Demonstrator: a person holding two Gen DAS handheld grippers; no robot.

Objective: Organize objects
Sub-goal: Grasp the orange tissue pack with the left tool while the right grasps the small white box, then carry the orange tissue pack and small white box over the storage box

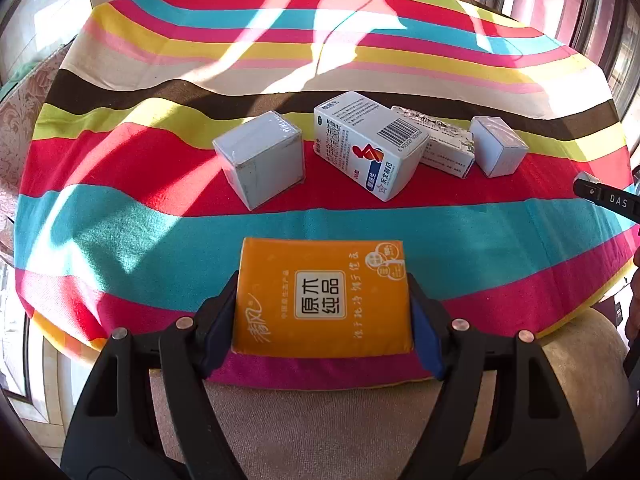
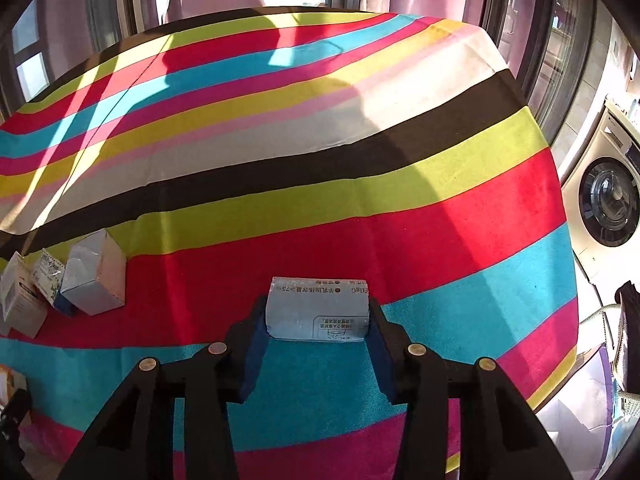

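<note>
My left gripper (image 1: 322, 300) is shut on an orange tissue pack (image 1: 324, 296) over the near edge of the striped table. Beyond it stand a grey cube box (image 1: 260, 158), a white medicine carton (image 1: 368, 148), a flat white packet (image 1: 444, 140) and a small grey box (image 1: 496, 146) in a row on the red stripe. My right gripper (image 2: 318, 312) is shut on a pale blue-grey box (image 2: 318, 308), low over the cloth. The same row shows at the left of the right wrist view: the small grey box (image 2: 94, 280), the packet (image 2: 48, 274), the carton (image 2: 20, 300).
The striped tablecloth (image 1: 320, 40) covers a round table with sun patches. A beige chair cushion (image 1: 320, 420) lies below the near edge. A washing machine (image 2: 608, 208) stands to the right of the table. The right gripper's tip (image 1: 604, 196) shows at the right edge.
</note>
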